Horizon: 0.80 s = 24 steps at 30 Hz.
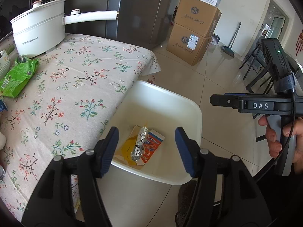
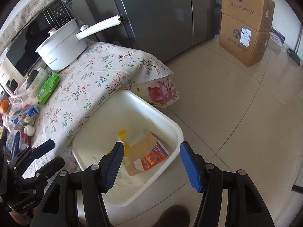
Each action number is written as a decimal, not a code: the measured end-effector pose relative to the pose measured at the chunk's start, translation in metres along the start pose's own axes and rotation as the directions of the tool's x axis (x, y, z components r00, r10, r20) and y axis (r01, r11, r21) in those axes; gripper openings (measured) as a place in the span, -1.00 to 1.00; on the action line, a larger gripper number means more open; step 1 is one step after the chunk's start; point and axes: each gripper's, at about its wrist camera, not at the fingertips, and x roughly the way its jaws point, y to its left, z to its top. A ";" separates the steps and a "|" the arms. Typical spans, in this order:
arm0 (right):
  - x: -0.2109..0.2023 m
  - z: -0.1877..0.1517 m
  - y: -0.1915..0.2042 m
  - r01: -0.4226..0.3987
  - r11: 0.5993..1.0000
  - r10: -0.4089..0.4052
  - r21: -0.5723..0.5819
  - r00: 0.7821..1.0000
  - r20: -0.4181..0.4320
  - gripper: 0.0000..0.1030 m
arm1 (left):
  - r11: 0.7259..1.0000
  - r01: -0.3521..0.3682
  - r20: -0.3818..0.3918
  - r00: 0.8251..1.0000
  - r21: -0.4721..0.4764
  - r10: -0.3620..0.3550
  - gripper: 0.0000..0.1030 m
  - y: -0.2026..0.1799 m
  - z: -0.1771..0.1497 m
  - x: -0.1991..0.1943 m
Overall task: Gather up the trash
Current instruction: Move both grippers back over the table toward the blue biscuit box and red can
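A white bin (image 1: 197, 113) stands on the floor against the table's edge. In it lie a crumpled foil ball (image 1: 140, 143), an orange carton (image 1: 154, 141), a yellow wrapper (image 1: 125, 148) and a piece of cardboard (image 2: 144, 149). My left gripper (image 1: 146, 132) hangs open over the bin with nothing between its pads. My right gripper (image 2: 151, 144) is open above the same bin (image 2: 170, 121), also empty; a blurred yellow wrapper (image 2: 122, 133) shows just past its left finger. The orange carton (image 2: 155, 157) lies under the cardboard. A hand holds the right gripper (image 1: 214, 101) at the right.
The table (image 1: 75, 87) has a floral cloth, a white pot (image 1: 37, 32) and a green packet (image 1: 17, 77). More wrappers and cartons (image 2: 26, 113) crowd its near end. Stacked cardboard boxes (image 1: 193, 36), a grey fridge (image 2: 161, 15) and a chair (image 1: 257, 70) stand around the tiled floor.
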 end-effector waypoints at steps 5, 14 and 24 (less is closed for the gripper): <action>-0.006 0.006 0.021 -0.009 0.999 0.010 -0.038 1.000 0.026 0.29 | 0.997 -0.072 0.034 0.997 -0.031 0.073 0.49 0.023 -0.005 -0.025; -0.005 0.018 0.096 -0.065 0.989 0.070 -0.135 0.997 0.033 0.38 | 0.963 -0.236 0.072 0.966 -0.133 0.247 0.63 0.096 -0.026 -0.083; 0.009 0.014 0.216 -0.155 0.949 0.157 -0.275 0.988 -0.016 0.45 | 0.873 -0.380 0.061 0.907 -0.306 0.416 0.65 0.194 -0.079 -0.155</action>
